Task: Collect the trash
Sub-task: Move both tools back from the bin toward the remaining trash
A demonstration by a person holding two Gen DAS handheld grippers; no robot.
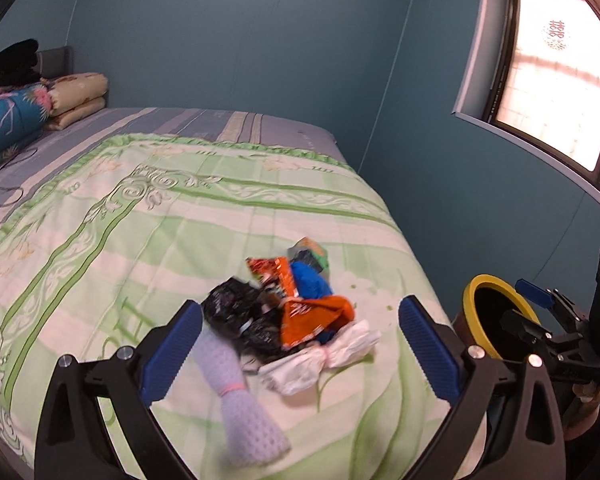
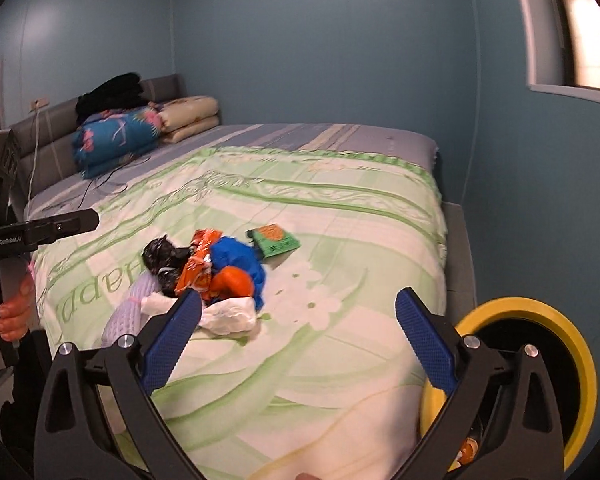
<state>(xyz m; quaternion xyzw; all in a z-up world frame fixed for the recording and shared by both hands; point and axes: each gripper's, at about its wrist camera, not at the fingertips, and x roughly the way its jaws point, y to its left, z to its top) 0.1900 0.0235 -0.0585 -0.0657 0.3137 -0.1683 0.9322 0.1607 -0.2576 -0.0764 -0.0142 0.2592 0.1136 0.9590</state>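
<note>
Left gripper (image 1: 300,344): jaws spread wide, nothing held, poised above the trash pile.
Right gripper (image 2: 298,340): jaws wide as well, nothing held.
Trash pile (image 1: 284,308): black bag, orange wrappers, blue bag and white bag heaped on the green quilt (image 1: 140,240).
Yellow-rimmed bin (image 2: 540,344): placed just beside the bed's near corner.

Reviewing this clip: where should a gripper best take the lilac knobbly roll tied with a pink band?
Probably the free flared end of the lilac knobbly roll, just below the pink band, approached from the bed's near edge. Its other end touches the black crumpled bag, so the left gripper, open, fits there.
</note>
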